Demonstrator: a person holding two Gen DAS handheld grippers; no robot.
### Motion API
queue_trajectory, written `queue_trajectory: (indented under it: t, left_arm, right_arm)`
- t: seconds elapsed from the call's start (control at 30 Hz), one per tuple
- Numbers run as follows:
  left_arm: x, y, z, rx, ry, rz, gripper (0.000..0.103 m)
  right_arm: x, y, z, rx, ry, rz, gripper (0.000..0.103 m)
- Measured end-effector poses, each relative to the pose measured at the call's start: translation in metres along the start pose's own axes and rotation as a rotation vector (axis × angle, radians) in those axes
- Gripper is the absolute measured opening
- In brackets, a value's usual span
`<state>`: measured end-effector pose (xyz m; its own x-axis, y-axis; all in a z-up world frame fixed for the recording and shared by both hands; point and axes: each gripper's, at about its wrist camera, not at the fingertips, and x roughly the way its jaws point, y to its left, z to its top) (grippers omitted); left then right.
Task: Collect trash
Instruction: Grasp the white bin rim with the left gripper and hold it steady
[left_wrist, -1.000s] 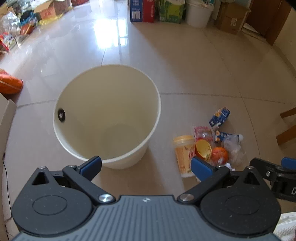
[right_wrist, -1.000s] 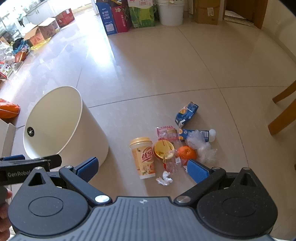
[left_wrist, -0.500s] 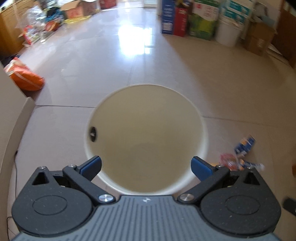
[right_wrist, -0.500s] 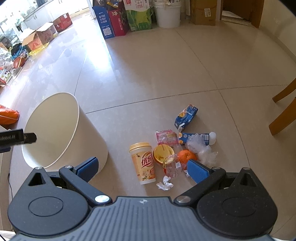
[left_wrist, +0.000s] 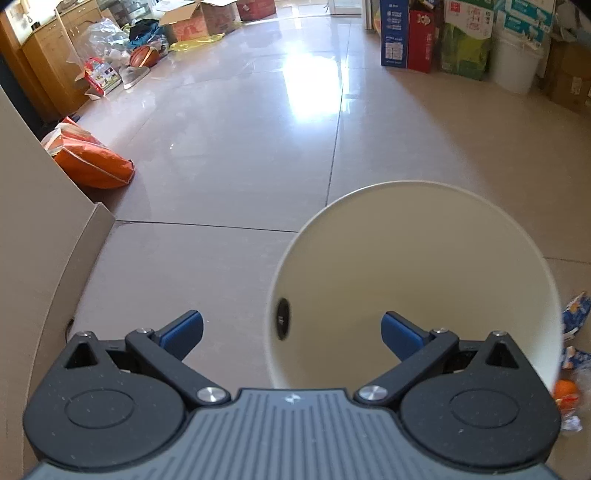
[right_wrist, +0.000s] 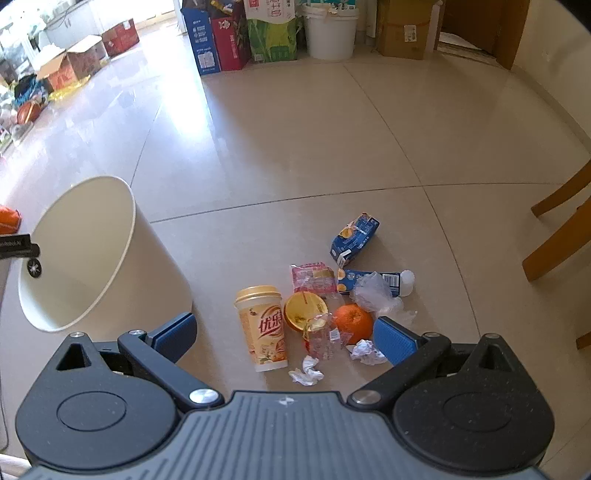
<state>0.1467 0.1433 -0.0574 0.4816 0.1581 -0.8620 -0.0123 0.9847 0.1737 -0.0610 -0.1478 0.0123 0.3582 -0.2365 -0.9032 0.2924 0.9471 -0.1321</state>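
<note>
A cream waste bin (left_wrist: 413, 280) (right_wrist: 92, 254) stands on the tiled floor with nothing visible inside. My left gripper (left_wrist: 291, 330) hangs open over the bin's near left rim, holding nothing. Right of the bin lies a trash pile: a yellow drink cup (right_wrist: 263, 326), a round yellow lid (right_wrist: 304, 310), an orange (right_wrist: 352, 323), a crushed clear bottle (right_wrist: 321, 338), a pink wrapper (right_wrist: 312, 277), two blue cartons (right_wrist: 354, 236), clear plastic film (right_wrist: 375, 291) and paper wads (right_wrist: 306, 373). My right gripper (right_wrist: 284, 336) is open above the pile's near side, holding nothing.
An orange bag (left_wrist: 92, 158) and a cardboard panel (left_wrist: 33, 236) sit to the bin's left. Boxes (right_wrist: 225, 33) and a white bucket (right_wrist: 330, 29) line the far wall. Wooden chair legs (right_wrist: 557, 229) stand to the right of the pile.
The left gripper has swung left and tilted up, so the bin moved from centre to the right of its view. The right gripper edged slightly closer to the trash pile. Both stayed open.
</note>
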Motion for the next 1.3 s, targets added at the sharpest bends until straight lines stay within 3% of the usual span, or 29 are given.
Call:
queue_trajectory:
  t: [0.13,0.3,0.43,0.57,0.97,1.3]
  left_arm:
    - [0.013,0.007,0.004,-0.044,0.037,0.002,0.098]
    - [0.031,0.011,0.013,-0.117,0.102,-0.041,0.07]
    - [0.039,0.014,0.01,-0.16,0.153,-0.043,0.063]
    - [0.043,0.023,0.006,-0.197,0.159,-0.024,0.041]
    - [0.057,0.016,0.012,-0.142,0.156,-0.044,0.022]
    - [0.069,0.01,0.024,-0.058,0.117,-0.062,0.02]
  right_arm:
    - [0.006,-0.003,0.0,0.018,0.029,0.004,0.103]
    - [0.004,-0.003,-0.001,0.011,0.021,0.012,0.103]
    - [0.007,-0.007,-0.002,0.009,0.029,-0.001,0.103]
    - [0.01,-0.015,-0.002,0.048,0.045,0.002,0.103]
    - [0.014,-0.018,-0.003,0.049,0.054,-0.008,0.103]
    - [0.012,-0.024,-0.003,0.074,0.054,-0.012,0.103]
